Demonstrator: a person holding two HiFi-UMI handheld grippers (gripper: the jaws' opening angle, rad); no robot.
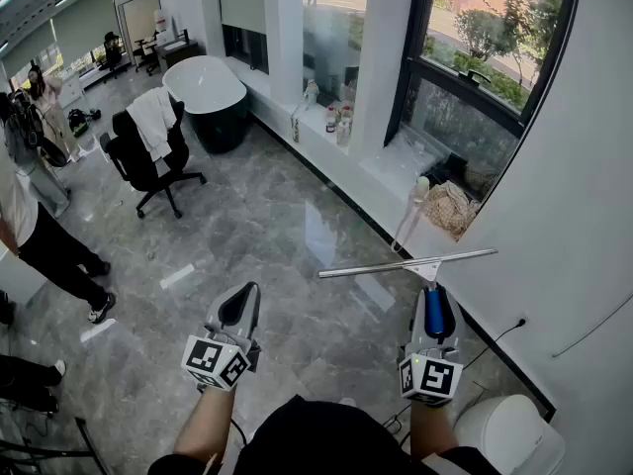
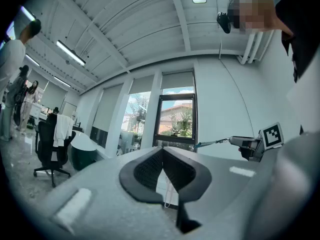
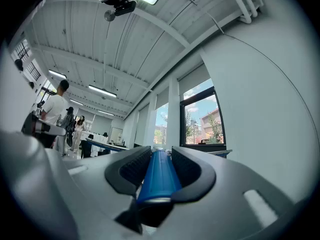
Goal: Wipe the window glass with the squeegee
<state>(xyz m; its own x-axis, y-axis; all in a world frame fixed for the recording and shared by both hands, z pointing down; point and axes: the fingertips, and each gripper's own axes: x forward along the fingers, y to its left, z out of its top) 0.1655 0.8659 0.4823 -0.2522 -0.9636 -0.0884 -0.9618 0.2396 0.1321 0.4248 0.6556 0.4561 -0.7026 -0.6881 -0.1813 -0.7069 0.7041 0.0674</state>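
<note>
My right gripper (image 1: 436,310) is shut on the blue handle (image 1: 434,312) of a squeegee, whose long metal blade (image 1: 407,263) lies crosswise ahead of it, held in the air short of the window glass (image 1: 475,38). In the right gripper view the blue handle (image 3: 157,174) sits clamped between both pads, with the window (image 3: 202,119) ahead. My left gripper (image 1: 238,310) hangs to the left, its jaws together and holding nothing. In the left gripper view the closed jaws (image 2: 163,166) point at the window (image 2: 176,121), and the squeegee (image 2: 215,143) shows at right.
A white sill (image 1: 396,171) below the window carries bottles (image 1: 338,122) and a woven basket (image 1: 452,209). A black tub (image 1: 205,97) and an office chair (image 1: 148,151) stand on the marble floor to the left. People stand at far left. A white wall (image 1: 584,186) rises at right.
</note>
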